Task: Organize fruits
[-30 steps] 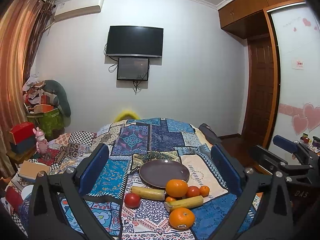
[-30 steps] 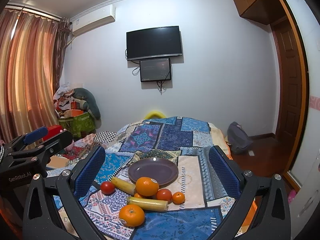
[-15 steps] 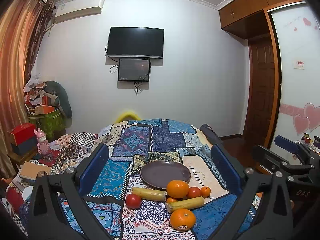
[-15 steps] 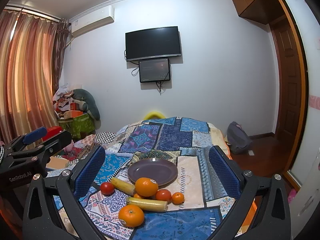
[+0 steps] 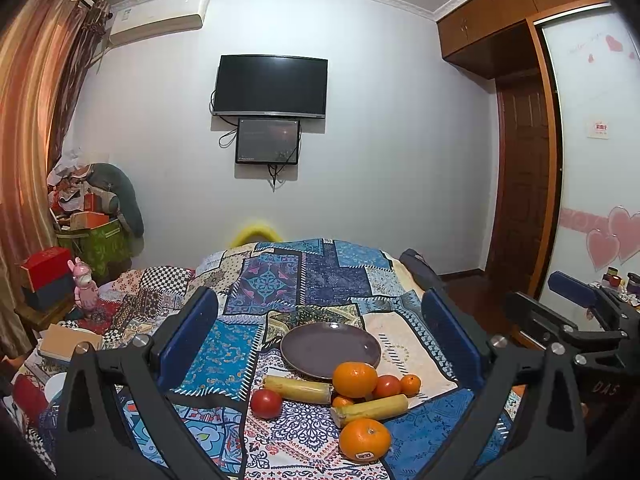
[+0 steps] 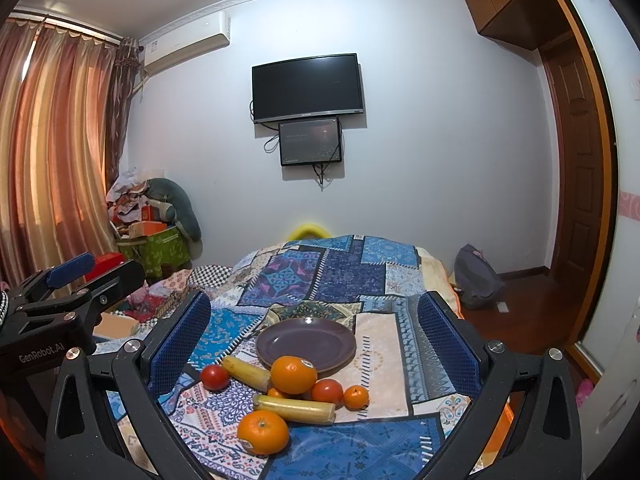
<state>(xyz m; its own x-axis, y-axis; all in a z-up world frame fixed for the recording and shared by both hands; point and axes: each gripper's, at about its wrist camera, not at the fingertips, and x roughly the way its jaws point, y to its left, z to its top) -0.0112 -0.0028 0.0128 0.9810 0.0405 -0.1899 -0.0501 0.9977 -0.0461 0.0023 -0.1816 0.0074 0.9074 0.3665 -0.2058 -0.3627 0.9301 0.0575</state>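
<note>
1. Nothing sorted yet, by the look of it: the purple plate (image 5: 330, 346) on the bed (image 5: 316, 280) is bare, and all the fruit lies on the patchwork quilt (image 6: 376, 364) just in front of it.
2. Fruit cluster: a big orange (image 6: 293, 374) touching the plate's near rim, a second orange (image 6: 263, 432) nearest the cameras, two red tomatoes (image 6: 215, 377) and (image 6: 327, 391), a small tangerine (image 6: 356, 397), another small one mostly hidden under the big orange, and two yellow peeled-looking sticks, maybe banana or cane, (image 6: 246, 372) and (image 6: 296, 408).
3. Left tongs (image 5: 320, 336): jaws wide apart, holding nothing, hovering above the quilt short of the fruit.
4. Right tongs (image 6: 314, 332): same, spread wide and not holding anything; the left tool shows at the left edge of the right wrist view.
5. Left to do, as I judge it: every piece needs moving, most likely onto the plate.
6. Room: open quilt left and right of the cluster, so side approach is free. Fruit pieces are touching each other, so picking one may roll its neighbours.
7. Edges: the bed drops to wooden floor on the right, near the bag (image 6: 478, 280); round fruit could roll off the soft, uneven quilt.
8. Clutter beside the bed on the left, well apart from the fruit.
</note>
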